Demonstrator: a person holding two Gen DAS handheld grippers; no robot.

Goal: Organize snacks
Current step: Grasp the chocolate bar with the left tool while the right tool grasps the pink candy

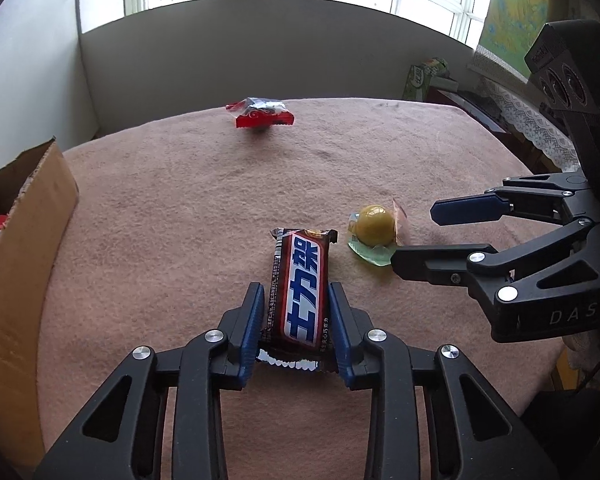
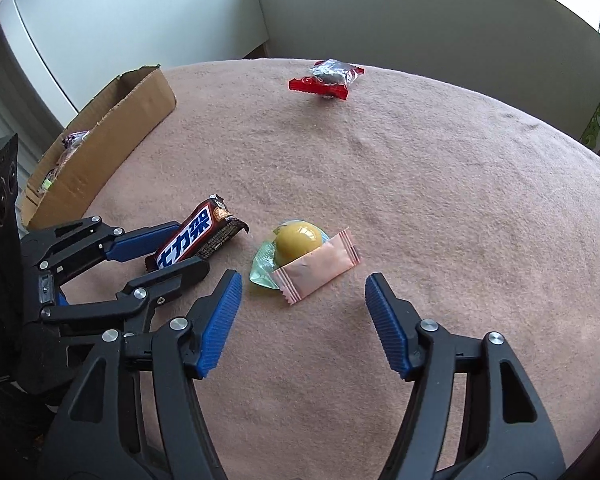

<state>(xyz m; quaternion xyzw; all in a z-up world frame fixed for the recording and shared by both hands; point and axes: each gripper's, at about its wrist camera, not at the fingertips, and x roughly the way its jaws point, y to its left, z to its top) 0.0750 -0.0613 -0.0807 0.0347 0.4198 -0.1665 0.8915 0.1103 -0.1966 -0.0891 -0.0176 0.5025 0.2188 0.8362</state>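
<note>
Chocolate bar (image 1: 300, 286): brown wrapper, white band with blue characters, serrated end seals. It lay flat on the pink cloth (image 1: 172, 208), lengthwise between the left gripper's (image 1: 296, 300) blue pads, which were clamped on its sides. Just beside it sat a yellow jelly cup (image 2: 296, 246) with a pink sachet (image 2: 316, 266) leaning on it. Right gripper (image 2: 303, 288) was spread wide, empty, near that pair. Red-and-silver packet (image 2: 328, 78) lay well apart at the far edge. Cardboard box (image 2: 112, 136) at left held some snacks.
</note>
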